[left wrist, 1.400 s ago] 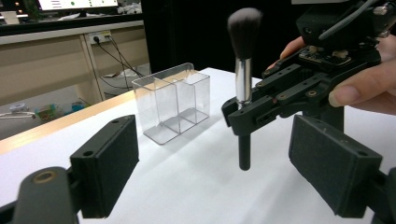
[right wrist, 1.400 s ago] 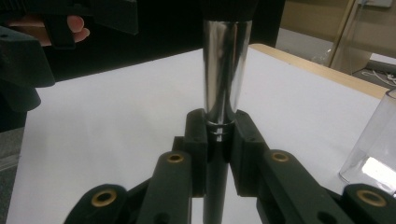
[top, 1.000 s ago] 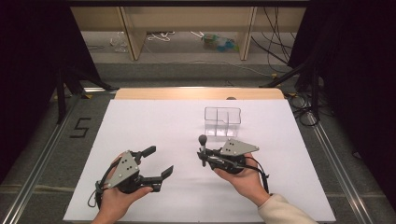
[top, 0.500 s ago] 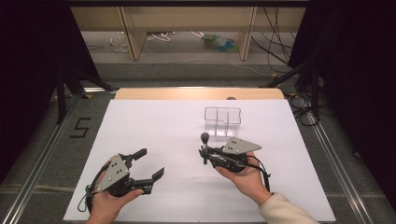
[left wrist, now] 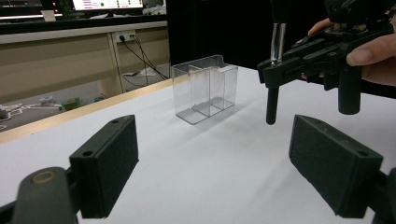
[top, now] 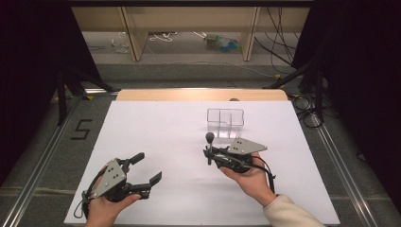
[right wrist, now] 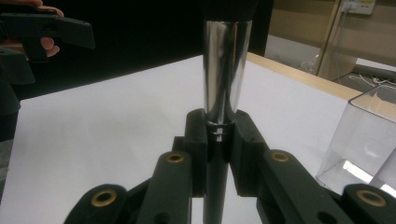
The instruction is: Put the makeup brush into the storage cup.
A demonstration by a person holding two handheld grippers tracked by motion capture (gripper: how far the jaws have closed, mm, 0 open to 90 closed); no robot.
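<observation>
Left gripper (top: 150, 168) drawn back toward table edge, jaws spread, empty; right gripper (top: 208, 152) clamped on upright brush (top: 209, 144) beside clear organizer (top: 225, 124); insertion pending.

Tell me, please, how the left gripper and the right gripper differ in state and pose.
The left gripper has jaws wide apart with nothing between them; the right gripper is clamped on an upright brush. The left sits nearer the table's front edge; the right is beside the clear box. Each is hand-held.
</observation>
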